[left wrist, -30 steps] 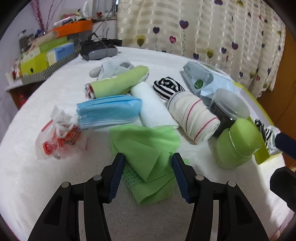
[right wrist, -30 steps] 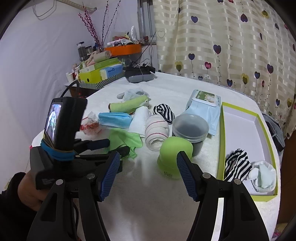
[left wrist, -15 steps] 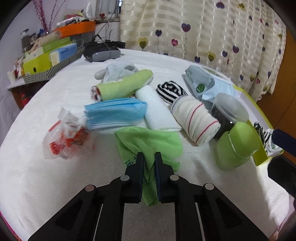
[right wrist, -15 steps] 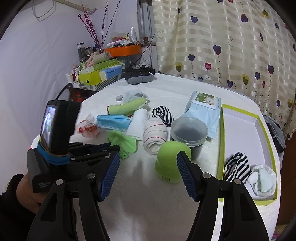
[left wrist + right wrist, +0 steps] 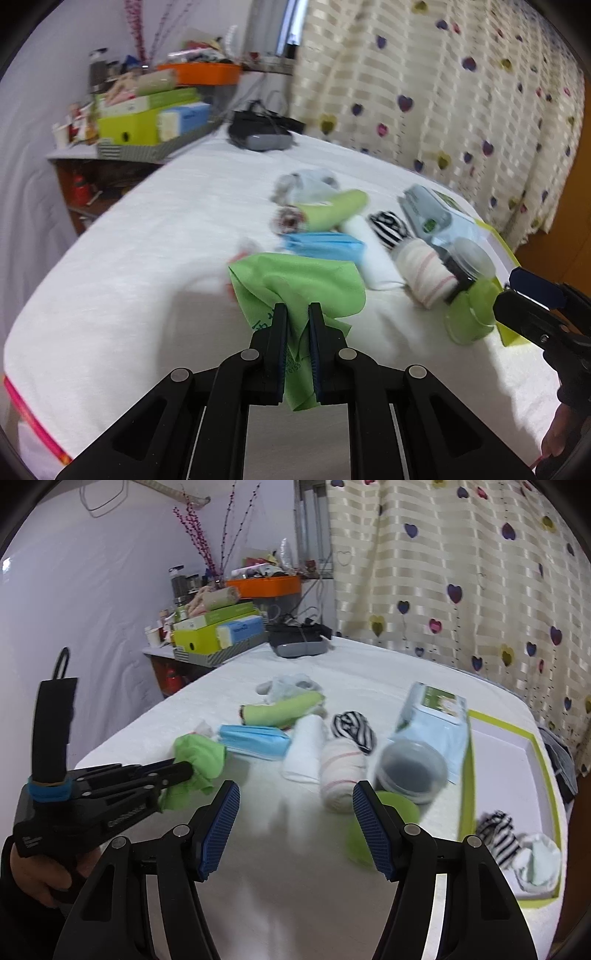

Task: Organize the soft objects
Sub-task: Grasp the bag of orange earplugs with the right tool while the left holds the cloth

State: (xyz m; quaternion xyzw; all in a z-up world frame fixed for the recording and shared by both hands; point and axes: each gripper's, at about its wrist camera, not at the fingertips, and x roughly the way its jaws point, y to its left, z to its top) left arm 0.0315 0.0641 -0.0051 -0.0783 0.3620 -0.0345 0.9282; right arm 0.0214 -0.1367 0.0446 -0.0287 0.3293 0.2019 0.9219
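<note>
While the left gripper [image 5: 295, 317] pinched the green cloth [image 5: 295, 284], lifted near the table's [image 5: 147, 258] left edge, the right gripper [image 5: 293, 827] gaped wide, empty.

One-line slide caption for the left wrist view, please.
Left hand-held gripper shut on a green cloth, lifted above the white table of soft items.

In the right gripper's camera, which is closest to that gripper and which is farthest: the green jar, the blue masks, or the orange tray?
From the right gripper:
1. Green jar, just behind its right finger.
2. Blue masks, mid-table, to the left.
3. Orange tray, far back on the shelf.
</note>
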